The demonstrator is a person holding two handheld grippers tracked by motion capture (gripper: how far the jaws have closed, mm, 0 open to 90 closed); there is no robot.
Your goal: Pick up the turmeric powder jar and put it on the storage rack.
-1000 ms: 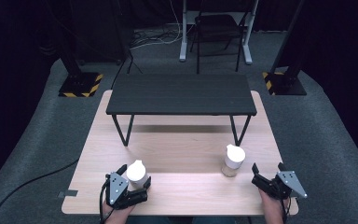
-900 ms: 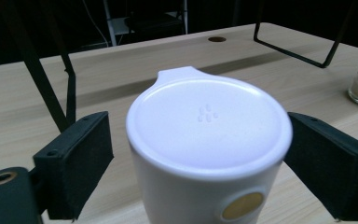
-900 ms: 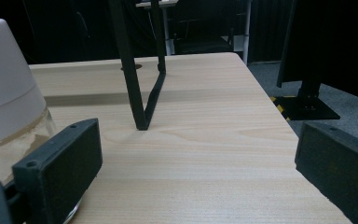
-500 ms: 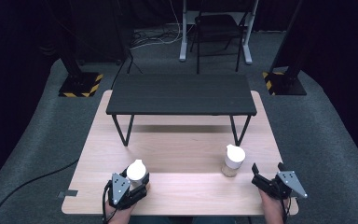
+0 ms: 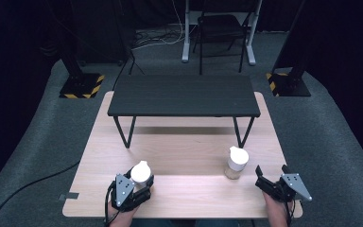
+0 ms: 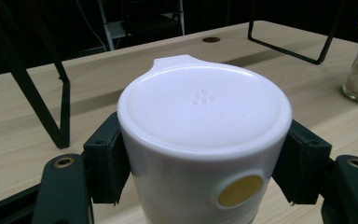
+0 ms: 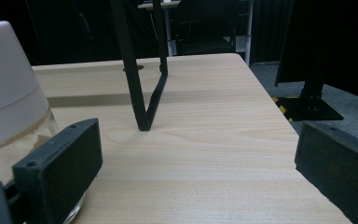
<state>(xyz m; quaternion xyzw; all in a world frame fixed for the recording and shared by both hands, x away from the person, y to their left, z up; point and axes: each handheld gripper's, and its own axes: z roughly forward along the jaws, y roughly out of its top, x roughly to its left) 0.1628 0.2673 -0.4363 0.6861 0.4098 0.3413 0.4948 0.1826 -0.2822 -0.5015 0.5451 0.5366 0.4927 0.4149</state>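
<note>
A pale wooden worktop [image 5: 184, 156] carries two white-capped jars and one small black bench [image 5: 184, 96] standing across its far half. Two grippers come in at the near edge.

The left gripper [image 5: 137, 187] has its fingers [image 6: 103, 165] closed tight on the left jar [image 5: 141, 172], near the front left corner. The jaws have just been closing, with that jar between them. The left gripper view shows what the high view cannot: the jar's white cap with a small pouring lip, a cluster of tiny dots on top and a round yellow spot on its side, a pad pressed against each flank.

The right gripper [image 5: 264, 182] lies at the front right corner, its fingers [image 7: 58, 168] spread wide and holding nothing. The right jar [image 5: 237, 162] stands just beside it. The right gripper view shows this jar's glass body with a pale powder inside.
</note>
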